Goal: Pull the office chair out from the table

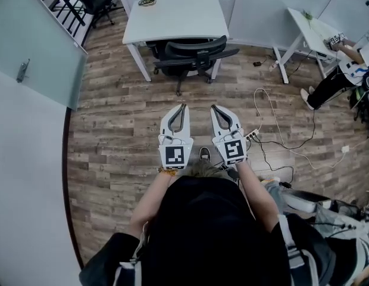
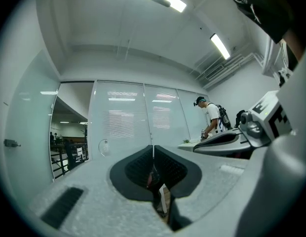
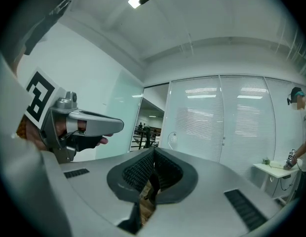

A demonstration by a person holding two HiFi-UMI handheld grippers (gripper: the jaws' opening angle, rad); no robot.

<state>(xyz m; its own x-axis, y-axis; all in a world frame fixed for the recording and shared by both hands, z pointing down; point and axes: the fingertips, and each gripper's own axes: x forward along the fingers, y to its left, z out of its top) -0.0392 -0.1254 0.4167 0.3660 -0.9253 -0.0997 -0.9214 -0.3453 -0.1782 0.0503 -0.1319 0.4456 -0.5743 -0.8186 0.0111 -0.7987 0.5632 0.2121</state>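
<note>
A black office chair (image 1: 193, 55) sits tucked under a white table (image 1: 176, 16) at the top of the head view, its back facing me. My left gripper (image 1: 183, 106) and right gripper (image 1: 215, 108) are held side by side over the wood floor, well short of the chair. Both are shut with nothing between the jaws. In the left gripper view the closed left gripper tips (image 2: 153, 147) point level at a glass wall. The right gripper tips (image 3: 154, 151) look the same way, and a sliver of the chair (image 3: 152, 191) shows through the gap below them.
White cables and a power strip (image 1: 251, 134) trail over the floor to the right. A second white table (image 1: 312, 31) stands at the right with a person (image 1: 345, 70) beside it. A glass partition (image 1: 30, 46) runs along the left; another chair (image 1: 92, 2) stands beyond it.
</note>
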